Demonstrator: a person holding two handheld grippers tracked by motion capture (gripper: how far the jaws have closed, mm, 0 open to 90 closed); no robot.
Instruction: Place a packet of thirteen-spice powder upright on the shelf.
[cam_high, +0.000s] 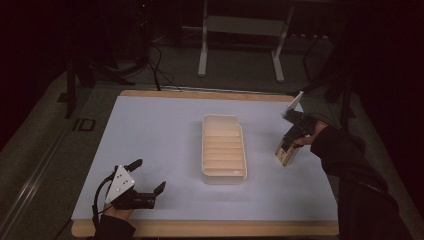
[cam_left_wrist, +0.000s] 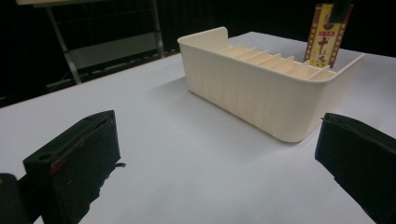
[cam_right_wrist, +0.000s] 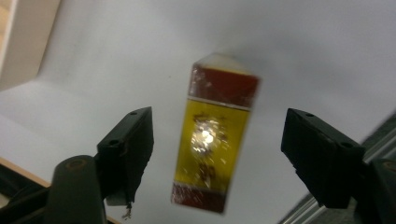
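High view: a cream tray (cam_high: 223, 150) with ribbed slots sits mid-worktop (cam_high: 150, 130), its slots bare. Right of it, apart from its wall, a yellow-and-red box (cam_high: 286, 151) stands tilted. The right hand-held gripper (cam_right_wrist: 215, 140) is spread wide around that box, not pinching it. The left hand-held gripper (cam_high: 149, 175) rests released near the front edge.

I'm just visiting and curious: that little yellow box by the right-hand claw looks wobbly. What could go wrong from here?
1. The right gripper is open, its jaws standing clear of the yellow box on both sides. The box looks tilted and blurred, so it may topple onto the table.
2. The box is beside the slotted tray, not in it. The slots look narrow, so a skewed box could catch on a divider.
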